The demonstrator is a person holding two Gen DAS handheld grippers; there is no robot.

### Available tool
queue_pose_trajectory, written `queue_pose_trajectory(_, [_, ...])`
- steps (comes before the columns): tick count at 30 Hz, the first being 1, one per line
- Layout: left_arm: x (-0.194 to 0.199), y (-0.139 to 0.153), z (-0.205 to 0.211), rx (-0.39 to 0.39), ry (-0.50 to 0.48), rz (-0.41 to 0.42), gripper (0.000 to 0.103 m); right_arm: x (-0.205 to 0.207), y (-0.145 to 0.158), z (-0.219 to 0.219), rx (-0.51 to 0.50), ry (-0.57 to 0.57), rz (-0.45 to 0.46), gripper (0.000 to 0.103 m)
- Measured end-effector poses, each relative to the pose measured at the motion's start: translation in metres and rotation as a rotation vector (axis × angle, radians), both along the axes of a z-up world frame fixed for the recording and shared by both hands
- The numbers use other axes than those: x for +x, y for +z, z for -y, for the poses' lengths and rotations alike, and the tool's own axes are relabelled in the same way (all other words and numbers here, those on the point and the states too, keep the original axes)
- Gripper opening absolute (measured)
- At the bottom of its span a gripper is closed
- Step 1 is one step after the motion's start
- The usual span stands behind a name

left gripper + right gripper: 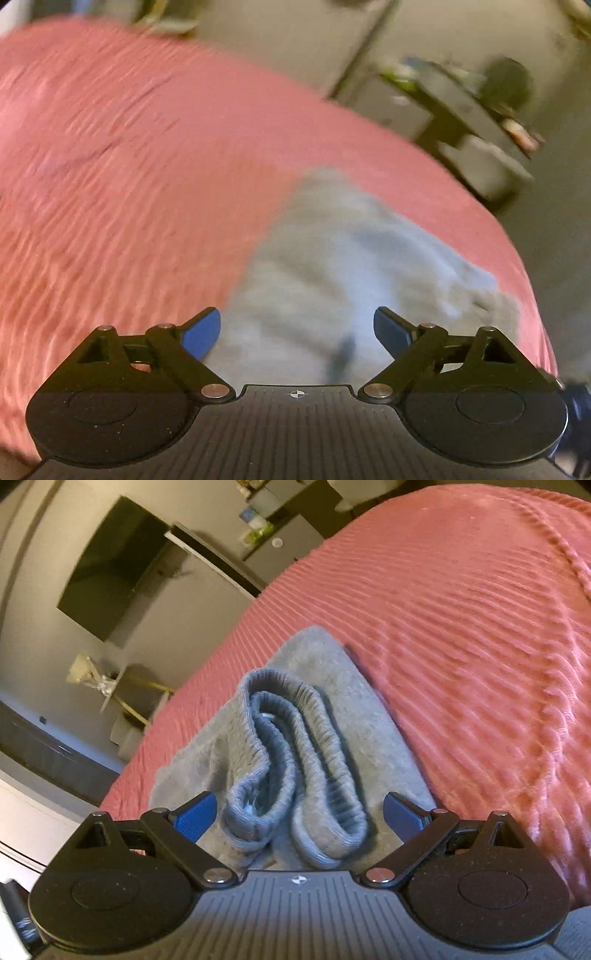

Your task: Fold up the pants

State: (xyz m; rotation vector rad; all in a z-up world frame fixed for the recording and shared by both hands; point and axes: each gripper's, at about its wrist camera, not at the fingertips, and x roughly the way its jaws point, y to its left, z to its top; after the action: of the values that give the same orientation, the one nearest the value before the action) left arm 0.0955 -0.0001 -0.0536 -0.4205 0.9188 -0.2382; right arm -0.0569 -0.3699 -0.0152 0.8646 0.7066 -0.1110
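Observation:
Grey sweatpants (325,701) lie folded into a compact bundle near the edge of a bed with a pink ribbed cover (480,609). The ribbed elastic waistband (295,760) lies doubled on top, right in front of my right gripper (300,812), which is open and empty just above it. In the blurred left wrist view the pants (351,266) lie ahead of my left gripper (297,332), which is open and empty above the cloth.
The pink cover (129,166) stretches wide to the left of the pants. The bed edge runs close beside the bundle. Beyond it are a dark wall-mounted screen (110,568), a dark shelf with clutter (465,107) and grey floor.

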Motion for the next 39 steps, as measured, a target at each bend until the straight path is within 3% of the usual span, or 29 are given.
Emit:
queue_pose_trajectory(3, [0.007,-0.007,0.004,0.005,0.004,-0.045,0.092,0.015,0.004,-0.004,-0.045,0.026,-0.035,0.097])
queue_pose_trajectory(5, [0.006,-0.004,0.013,0.026,-0.027,-0.032,0.094,0.031,-0.002,-0.005,-0.054,0.036,-0.117,0.097])
queue_pose_trajectory(8, [0.022,-0.013,0.027,0.086,-0.054,-0.036,0.094,0.046,-0.012,-0.005,-0.002,0.060,-0.122,0.097])
queue_pose_trajectory(11, [0.031,-0.021,0.024,0.052,-0.048,-0.081,0.095,0.062,-0.013,-0.014,-0.034,0.087,-0.144,0.096])
queue_pose_trajectory(12, [0.023,-0.017,0.010,0.034,-0.039,-0.089,0.095,0.067,-0.011,-0.019,-0.070,0.101,-0.143,0.093])
queue_pose_trajectory(14, [0.020,-0.024,0.002,0.012,-0.028,-0.094,0.095,0.074,-0.004,-0.030,-0.159,0.122,-0.118,0.052])
queue_pose_trajectory(17, [0.018,-0.022,0.001,-0.016,-0.027,-0.066,0.095,0.074,0.014,-0.029,-0.154,0.112,-0.050,0.043])
queue_pose_trajectory(20, [0.014,-0.016,-0.001,-0.064,-0.028,-0.002,0.095,0.064,0.030,-0.029,-0.181,0.082,0.067,0.042])
queue_pose_trajectory(23, [0.013,-0.016,0.002,-0.045,-0.045,0.011,0.095,0.051,0.023,-0.027,-0.277,0.036,0.100,0.046])
queue_pose_trajectory(26, [0.016,-0.018,0.009,0.019,-0.053,-0.013,0.095,0.060,-0.006,-0.021,-0.342,0.031,-0.086,0.067])
queue_pose_trajectory(29, [0.014,-0.011,0.010,0.053,-0.041,0.041,0.095,0.047,0.012,-0.017,-0.315,-0.036,-0.007,0.088])
queue_pose_trajectory(32, [0.014,-0.007,0.020,0.139,-0.056,0.074,0.095,0.027,0.035,-0.015,-0.345,-0.102,0.133,0.094])
queue_pose_trajectory(35, [0.019,-0.013,0.033,0.209,-0.105,0.038,0.095,0.024,0.032,-0.023,-0.343,-0.029,0.196,0.095])
queue_pose_trajectory(37, [0.020,-0.018,0.037,0.232,-0.122,0.016,0.095,0.034,0.015,-0.034,-0.440,0.019,0.135,0.095])
queue_pose_trajectory(39, [0.020,-0.020,0.037,0.244,-0.124,0.003,0.097,0.050,-0.006,-0.044,-0.523,0.094,-0.008,0.095])
